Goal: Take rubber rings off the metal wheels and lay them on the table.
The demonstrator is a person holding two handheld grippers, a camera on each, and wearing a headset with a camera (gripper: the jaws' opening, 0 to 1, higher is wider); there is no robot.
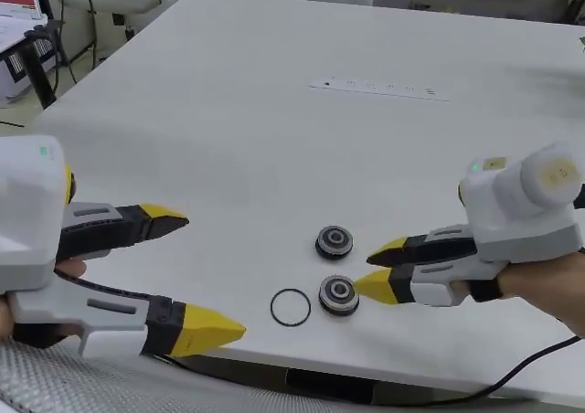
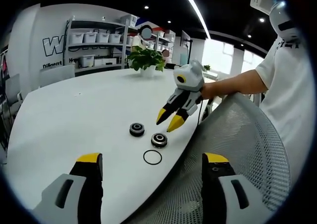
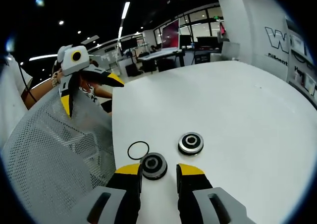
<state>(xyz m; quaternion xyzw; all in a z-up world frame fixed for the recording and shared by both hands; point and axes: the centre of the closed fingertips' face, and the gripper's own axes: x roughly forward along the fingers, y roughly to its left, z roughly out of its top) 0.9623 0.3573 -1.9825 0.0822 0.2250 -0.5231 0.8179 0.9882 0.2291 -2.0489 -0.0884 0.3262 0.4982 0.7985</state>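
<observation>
Grey mesh chair back (image 2: pixel 233 149), against the white counter's (image 1: pixel 228 139) near edge. Green leafy plant in white pot (image 2: pixel 145 60), at a counter edge. Thin pale strip (image 1: pixel 379 89), flat, toward the far edge.

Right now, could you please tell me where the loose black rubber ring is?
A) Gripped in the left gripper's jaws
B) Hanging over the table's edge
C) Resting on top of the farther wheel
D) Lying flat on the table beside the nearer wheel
D: the rubber ring lies flat on the table, just beside the nearer wheel and a little apart from it.
</observation>
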